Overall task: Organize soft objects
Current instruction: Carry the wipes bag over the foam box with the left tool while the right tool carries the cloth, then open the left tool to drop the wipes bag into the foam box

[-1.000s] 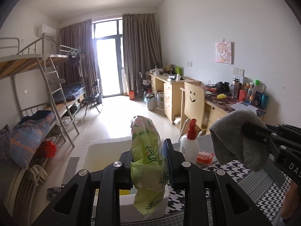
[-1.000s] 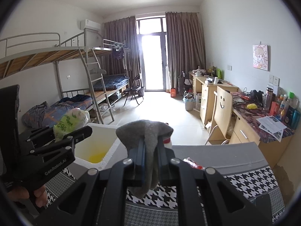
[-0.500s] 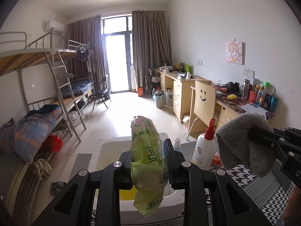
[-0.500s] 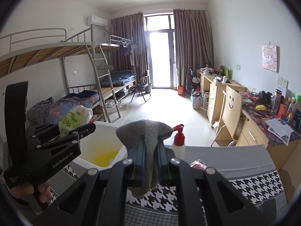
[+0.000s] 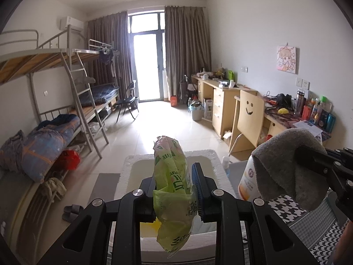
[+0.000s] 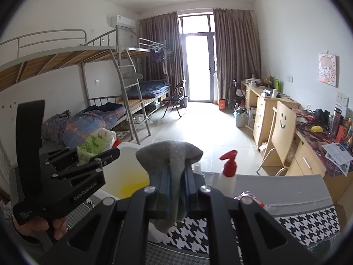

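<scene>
Left gripper (image 5: 174, 190) clamps the green tissue pack (image 5: 173, 190) mid-body, lower centre, above the white bin (image 5: 132, 167). Right gripper (image 6: 176, 176) pinches the grey cloth (image 6: 172, 154), centre frame. Both look light, squashy; the plastic probably slippery, so grip mid-bulk.

We see a light green packet (image 5: 174, 190) with darker green lettering, a plain grey cloth (image 6: 174, 156), a white bottle (image 6: 227, 181) with a red pump, and black-and-white houndstooth covering the table (image 6: 304, 223) beneath that bottle.
</scene>
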